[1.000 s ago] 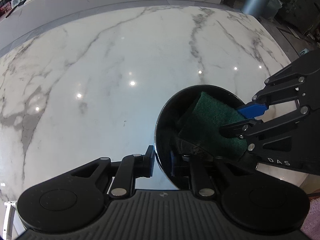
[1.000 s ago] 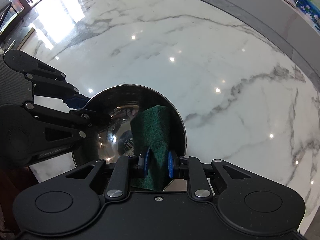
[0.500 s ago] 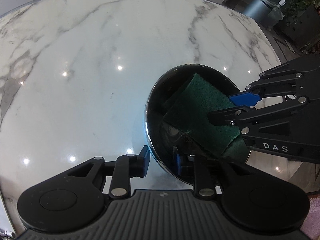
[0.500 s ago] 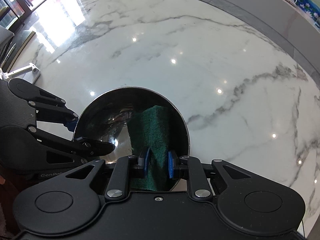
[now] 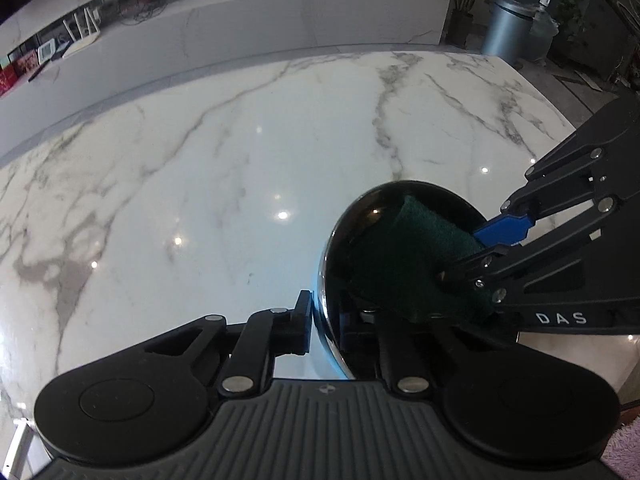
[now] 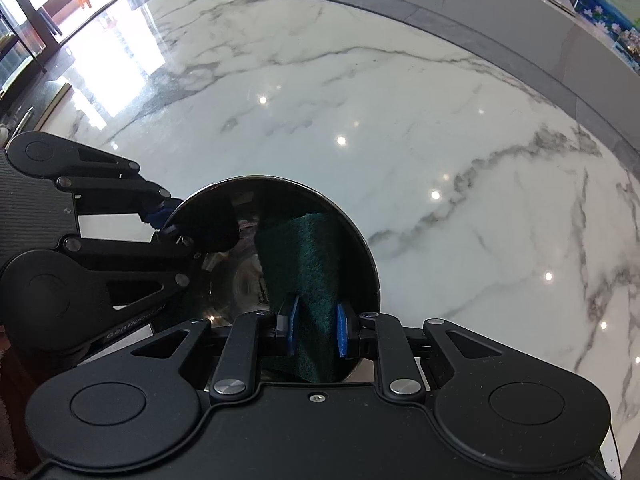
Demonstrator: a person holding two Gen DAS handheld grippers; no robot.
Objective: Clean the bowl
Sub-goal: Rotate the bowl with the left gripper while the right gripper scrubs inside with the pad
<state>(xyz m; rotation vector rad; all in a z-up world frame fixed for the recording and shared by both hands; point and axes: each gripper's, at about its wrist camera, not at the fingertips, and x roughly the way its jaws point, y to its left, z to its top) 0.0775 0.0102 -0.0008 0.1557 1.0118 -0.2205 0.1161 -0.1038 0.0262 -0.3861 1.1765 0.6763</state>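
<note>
A shiny steel bowl (image 5: 362,216) is held tilted above the marble table; it also shows in the right wrist view (image 6: 224,280). My left gripper (image 5: 326,322) is shut on the bowl's near rim, one finger outside and one inside. My right gripper (image 6: 314,330) is shut on a dark green scouring pad (image 6: 308,264), which is pressed inside the bowl. The pad also shows in the left wrist view (image 5: 416,264), with the right gripper (image 5: 484,248) reaching in from the right.
The white marble table (image 5: 240,160) stretches ahead, with a grey counter (image 5: 240,28) behind it. A metal bin (image 5: 506,28) and plants stand at the far right. A pink cloth (image 5: 624,448) lies at the bottom right.
The bowl and both grippers shifted over the table and tilted. The pad moved within the bowl. Both grips stay the same.
</note>
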